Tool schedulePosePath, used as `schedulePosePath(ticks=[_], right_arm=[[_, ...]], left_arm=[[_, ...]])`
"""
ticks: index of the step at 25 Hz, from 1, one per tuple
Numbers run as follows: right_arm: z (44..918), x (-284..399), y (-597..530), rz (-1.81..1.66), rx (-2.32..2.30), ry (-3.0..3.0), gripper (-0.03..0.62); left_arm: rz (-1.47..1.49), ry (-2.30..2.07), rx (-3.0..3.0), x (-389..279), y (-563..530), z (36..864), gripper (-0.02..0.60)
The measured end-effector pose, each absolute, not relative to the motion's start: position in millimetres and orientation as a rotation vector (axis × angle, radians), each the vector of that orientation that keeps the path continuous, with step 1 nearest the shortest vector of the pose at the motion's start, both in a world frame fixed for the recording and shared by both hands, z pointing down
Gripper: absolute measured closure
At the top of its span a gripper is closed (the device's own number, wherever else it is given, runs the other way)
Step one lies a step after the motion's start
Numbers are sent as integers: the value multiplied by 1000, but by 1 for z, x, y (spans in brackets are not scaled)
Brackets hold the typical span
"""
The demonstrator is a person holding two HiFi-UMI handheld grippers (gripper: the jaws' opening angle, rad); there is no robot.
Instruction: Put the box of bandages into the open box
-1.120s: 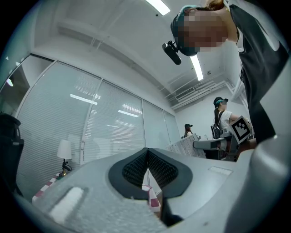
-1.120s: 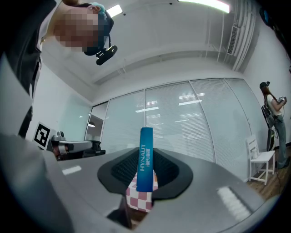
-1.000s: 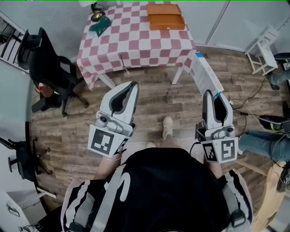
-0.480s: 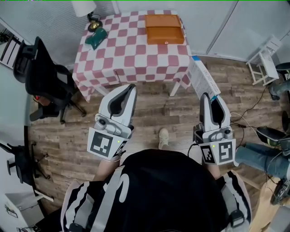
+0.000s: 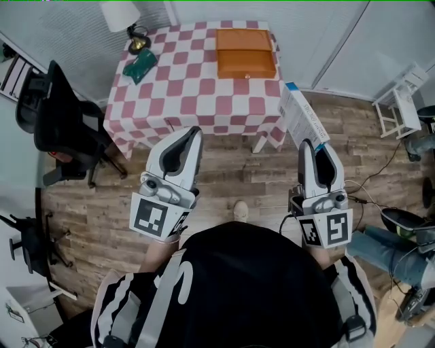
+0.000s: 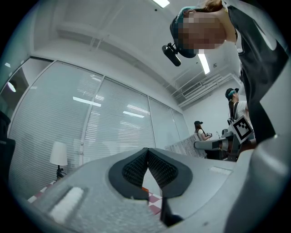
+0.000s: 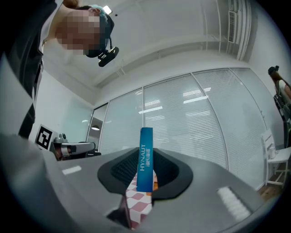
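Note:
The box of bandages [image 5: 303, 114] is a flat white box with a blue end, and my right gripper [image 5: 314, 145] is shut on it, holding it tilted above the wooden floor. In the right gripper view its blue edge [image 7: 145, 159] stands upright between the pads. The open box [image 5: 246, 53] is orange and lies with its lid folded back at the far right of the checkered table [image 5: 197, 95]. My left gripper [image 5: 193, 132] hovers level with the right one, shut with nothing in it; its pads [image 6: 136, 166] meet at the tip.
A black office chair [image 5: 60, 112] stands left of the table. A green pouch [image 5: 141, 66] and a lamp [image 5: 120, 13] sit at the table's far left corner. A white stool [image 5: 399, 100], cables and another person's leg in jeans [image 5: 394, 248] are at the right.
The table has drawn closer and lower in the head view as the person steps towards it. Both grippers keep their pose, and the bandage box stays in the right one.

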State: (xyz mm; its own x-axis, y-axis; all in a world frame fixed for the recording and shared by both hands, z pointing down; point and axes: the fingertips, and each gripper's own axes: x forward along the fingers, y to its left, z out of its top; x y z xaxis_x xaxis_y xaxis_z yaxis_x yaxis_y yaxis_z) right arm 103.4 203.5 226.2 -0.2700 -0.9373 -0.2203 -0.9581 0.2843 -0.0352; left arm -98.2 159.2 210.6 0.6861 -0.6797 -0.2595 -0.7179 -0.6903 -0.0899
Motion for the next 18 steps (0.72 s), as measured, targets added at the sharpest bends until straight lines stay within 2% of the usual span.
schedulePosePath(ticks=[18], right_arm=[[233,153,150,120,-1672,2395,510]], left_arm=[[278,1232,-2655,-59,121,213,581]])
